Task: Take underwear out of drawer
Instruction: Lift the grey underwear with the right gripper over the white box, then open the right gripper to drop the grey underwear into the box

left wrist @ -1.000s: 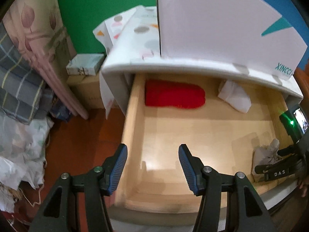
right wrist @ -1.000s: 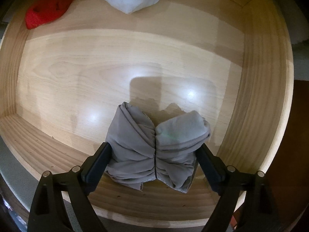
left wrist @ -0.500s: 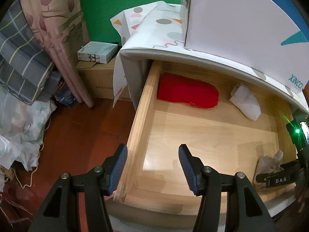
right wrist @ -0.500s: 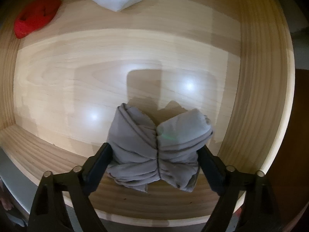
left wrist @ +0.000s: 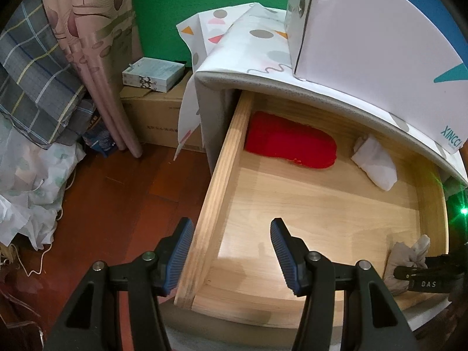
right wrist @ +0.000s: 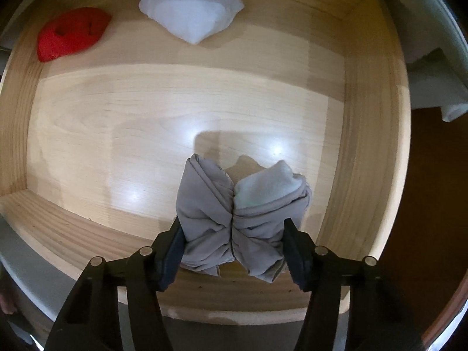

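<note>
My right gripper (right wrist: 234,242) points almost straight down into the open wooden drawer (right wrist: 377,134), and its jaws have just been closing on the grey folded underwear (right wrist: 234,213), which sits bunched between the pads near the front right corner. The cloth has puckered into two lobes either side of a centre crease, so I read the pads as pressing it from left and right, across its longer side. Whether it has left the drawer floor I cannot say from this angle; it looks to be resting there, or barely off it. The coming move turns on the front wall lying just below the bundle in this view: I judge the lift should go straight up before anything else. My left gripper (left wrist: 231,251) hangs with jaws apart and empty, straddling the drawer's left wall (left wrist: 225,175), well apart from the bundle.
</note>
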Action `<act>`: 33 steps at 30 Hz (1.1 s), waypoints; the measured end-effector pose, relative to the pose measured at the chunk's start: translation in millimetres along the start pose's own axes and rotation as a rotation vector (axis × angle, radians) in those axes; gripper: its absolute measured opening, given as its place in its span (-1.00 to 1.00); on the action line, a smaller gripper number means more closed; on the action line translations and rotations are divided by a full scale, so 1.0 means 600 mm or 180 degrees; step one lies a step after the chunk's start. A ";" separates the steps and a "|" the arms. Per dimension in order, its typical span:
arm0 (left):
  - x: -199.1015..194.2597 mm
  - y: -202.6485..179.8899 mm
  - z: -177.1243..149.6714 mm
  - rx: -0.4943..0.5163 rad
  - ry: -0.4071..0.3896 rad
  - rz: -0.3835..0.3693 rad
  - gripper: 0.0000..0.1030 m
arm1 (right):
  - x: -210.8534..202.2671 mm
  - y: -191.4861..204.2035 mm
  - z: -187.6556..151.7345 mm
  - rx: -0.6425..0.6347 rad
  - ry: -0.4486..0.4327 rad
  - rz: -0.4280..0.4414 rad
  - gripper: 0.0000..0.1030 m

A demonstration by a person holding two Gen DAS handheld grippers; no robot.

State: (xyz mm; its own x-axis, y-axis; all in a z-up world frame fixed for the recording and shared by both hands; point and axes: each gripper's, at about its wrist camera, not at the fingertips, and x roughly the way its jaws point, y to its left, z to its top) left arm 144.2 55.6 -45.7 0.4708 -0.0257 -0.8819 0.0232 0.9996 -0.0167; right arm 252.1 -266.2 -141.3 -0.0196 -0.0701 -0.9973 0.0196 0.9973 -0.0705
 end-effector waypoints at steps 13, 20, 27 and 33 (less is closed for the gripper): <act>-0.001 0.004 -0.002 -0.0006 -0.0019 0.0034 0.10 | -0.126 -0.028 -0.033 0.0132 -0.0548 0.0265 0.07; -0.004 0.003 -0.002 -0.0001 -0.0034 0.0050 0.10 | -0.238 -0.059 -0.069 0.0123 -0.0955 0.0304 0.07; -0.003 0.006 -0.002 -0.0007 -0.0038 0.0051 0.10 | -0.376 -0.065 -0.070 0.0134 -0.1414 0.0328 0.08; -0.005 0.007 -0.001 0.0011 -0.0039 0.0053 0.10 | -0.449 -0.049 -0.011 0.0211 -0.1731 0.0329 0.08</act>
State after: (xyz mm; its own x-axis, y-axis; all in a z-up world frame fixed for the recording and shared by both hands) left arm 142.2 59.7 -43.8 0.4818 -0.0091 -0.8762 0.0183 0.9998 -0.0004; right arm 250.4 -276.7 129.6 0.5040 0.0097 -0.8637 0.0572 0.9974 0.0446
